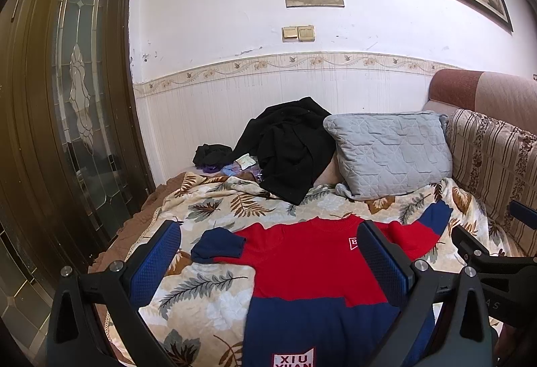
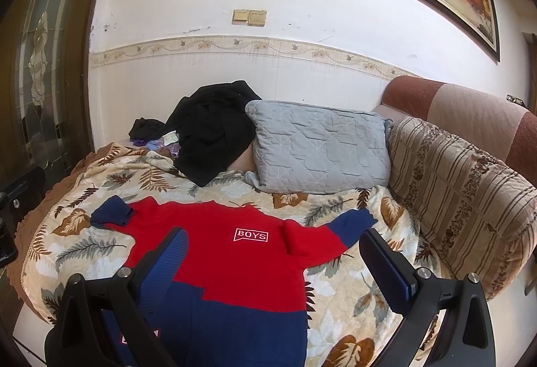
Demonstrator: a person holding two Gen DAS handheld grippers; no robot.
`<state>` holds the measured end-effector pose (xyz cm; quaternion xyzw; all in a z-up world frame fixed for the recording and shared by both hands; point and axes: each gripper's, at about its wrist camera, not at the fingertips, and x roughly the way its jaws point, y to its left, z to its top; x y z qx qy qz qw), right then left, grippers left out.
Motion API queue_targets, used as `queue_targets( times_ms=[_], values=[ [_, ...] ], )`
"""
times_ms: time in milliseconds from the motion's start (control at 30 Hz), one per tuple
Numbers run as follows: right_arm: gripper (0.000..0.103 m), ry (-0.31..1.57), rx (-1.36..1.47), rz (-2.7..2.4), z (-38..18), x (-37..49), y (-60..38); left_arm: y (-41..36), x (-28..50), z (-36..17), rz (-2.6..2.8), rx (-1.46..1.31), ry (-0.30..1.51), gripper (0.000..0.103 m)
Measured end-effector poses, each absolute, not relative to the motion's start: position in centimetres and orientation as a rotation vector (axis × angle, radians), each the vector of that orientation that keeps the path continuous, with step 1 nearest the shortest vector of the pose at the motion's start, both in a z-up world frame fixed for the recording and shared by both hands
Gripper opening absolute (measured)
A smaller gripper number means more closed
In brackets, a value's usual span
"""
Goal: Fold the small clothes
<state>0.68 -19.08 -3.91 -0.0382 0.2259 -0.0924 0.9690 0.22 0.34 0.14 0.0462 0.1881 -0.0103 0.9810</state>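
A small red and navy sweater lies flat, front up, on the leaf-patterned blanket; it also shows in the right wrist view with a "BOYS" label. Its left sleeve is folded in at the cuff; its right sleeve stretches out to the right. My left gripper is open and empty, hovering over the sweater's left half. My right gripper is open and empty, hovering over the sweater's right half.
A black garment pile and a grey quilted pillow lie at the back against the wall. A striped sofa backrest runs along the right. A dark wooden door stands at the left, beyond the blanket's edge.
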Motion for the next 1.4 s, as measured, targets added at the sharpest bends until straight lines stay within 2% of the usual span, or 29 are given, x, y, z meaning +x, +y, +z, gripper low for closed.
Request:
queue_targets(
  times_ms=[1400],
  values=[
    [0.103, 0.509, -0.072, -0.186, -5.4, 3.2, -19.7, -0.5, 2.5, -1.9, -0.028, 0.114, 0.414, 0.103]
  ],
)
